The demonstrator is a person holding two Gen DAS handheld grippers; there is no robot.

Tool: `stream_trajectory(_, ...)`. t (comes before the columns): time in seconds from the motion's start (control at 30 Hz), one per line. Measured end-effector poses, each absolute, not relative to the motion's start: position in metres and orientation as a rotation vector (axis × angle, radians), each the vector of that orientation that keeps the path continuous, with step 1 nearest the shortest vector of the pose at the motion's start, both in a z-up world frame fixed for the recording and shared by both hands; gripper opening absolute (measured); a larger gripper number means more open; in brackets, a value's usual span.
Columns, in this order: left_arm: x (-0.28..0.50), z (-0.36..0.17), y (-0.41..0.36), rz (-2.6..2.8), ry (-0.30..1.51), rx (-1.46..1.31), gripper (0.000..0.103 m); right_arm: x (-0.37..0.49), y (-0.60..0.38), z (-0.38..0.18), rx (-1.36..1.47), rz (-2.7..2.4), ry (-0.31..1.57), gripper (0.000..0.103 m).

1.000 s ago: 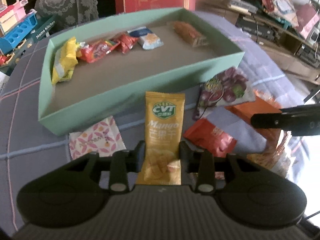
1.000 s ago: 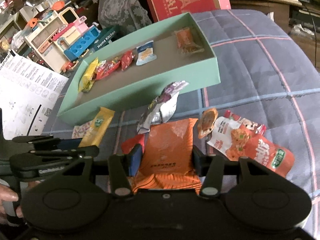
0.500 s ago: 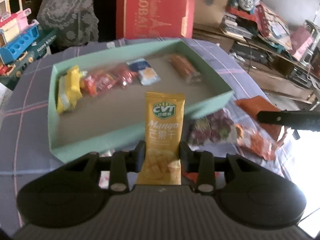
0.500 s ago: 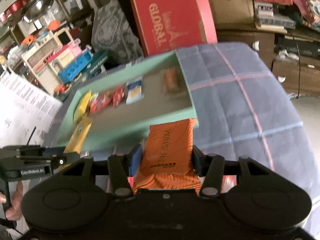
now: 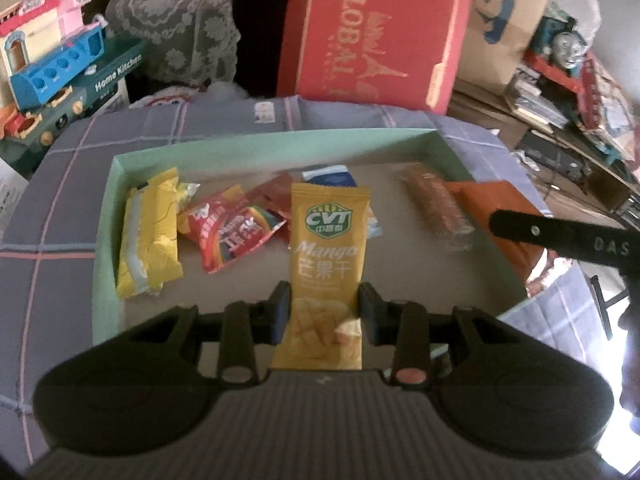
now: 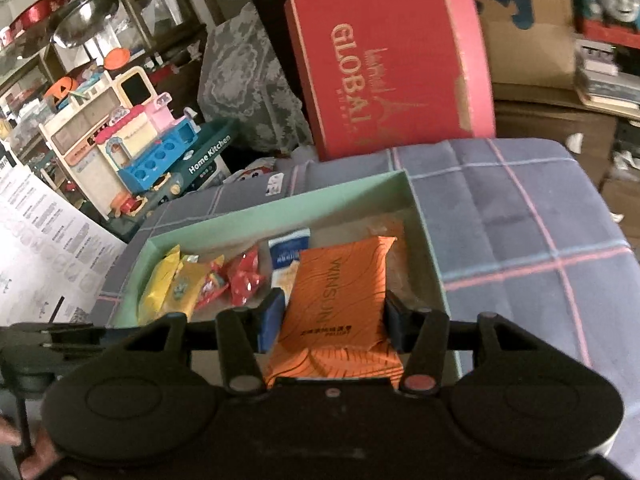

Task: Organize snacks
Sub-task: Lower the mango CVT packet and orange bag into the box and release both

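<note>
The mango packet (image 5: pixel 326 268), light and soft, I am holding by its lower sides in the left gripper (image 5: pixel 323 312) above the green box (image 5: pixel 105 240); the right gripper (image 6: pixel 334 322) is clamping the stiffer orange pack (image 6: pixel 340 292).

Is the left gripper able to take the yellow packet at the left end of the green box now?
Probably not: the left gripper is shut on the mango pouch. The yellow packet lies uncovered.
</note>
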State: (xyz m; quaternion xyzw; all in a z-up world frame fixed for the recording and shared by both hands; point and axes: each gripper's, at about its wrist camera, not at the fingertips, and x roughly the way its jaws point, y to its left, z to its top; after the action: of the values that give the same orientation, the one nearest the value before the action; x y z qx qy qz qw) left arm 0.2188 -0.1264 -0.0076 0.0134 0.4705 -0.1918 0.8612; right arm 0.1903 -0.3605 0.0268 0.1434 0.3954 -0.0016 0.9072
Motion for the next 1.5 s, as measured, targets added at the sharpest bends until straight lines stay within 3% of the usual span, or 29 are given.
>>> stream_trajectory(0.33, 0.255, -0.045, -0.136, -0.383, 1.057, 0.006, 0.036, 0.261, -0.353, -0.012, 0.283, 0.023, 0.835, 0.052)
stream_trajectory(0.4, 0.256, -0.049, -0.139, -0.382, 1.055, 0.018, 0.038, 0.27, -0.353, -0.015, 0.29, 0.02, 0.818, 0.057)
stream_trajectory(0.43, 0.256, -0.05, -0.141, -0.373, 1.049, 0.028, 0.047, 0.274, -0.353, -0.015, 0.298, 0.015, 0.808, 0.075)
stream_trajectory(0.47, 0.256, -0.051, -0.142, -0.361, 1.042, 0.035, 0.067, 0.274, -0.354, -0.015, 0.307, 0.005, 0.796, 0.085)
stream_trajectory(0.5, 0.256, -0.05, -0.143, -0.352, 1.035, 0.034, 0.076, 0.273, -0.354, -0.014, 0.314, -0.008, 0.777, 0.095)
stream_trajectory(0.53, 0.256, -0.05, -0.142, -0.343, 1.022, 0.03, 0.089, 0.272, -0.355, -0.013, 0.318, -0.011, 0.766, 0.095)
stream_trajectory(0.57, 0.255, -0.048, -0.141, -0.339, 1.013, 0.027, 0.093, 0.27, -0.356, -0.013, 0.324, -0.007, 0.766, 0.095)
stream_trajectory(0.87, 0.244, -0.038, -0.14, -0.323, 1.015, 0.014, 0.102, 0.238, -0.366, 0.0, 0.339, -0.03, 0.782, 0.102)
stream_trajectory(1.5, 0.136, -0.029, -0.133, -0.374, 1.044, 0.097, 0.103, 0.106, -0.366, 0.032, 0.35, -0.028, 0.822, 0.103)
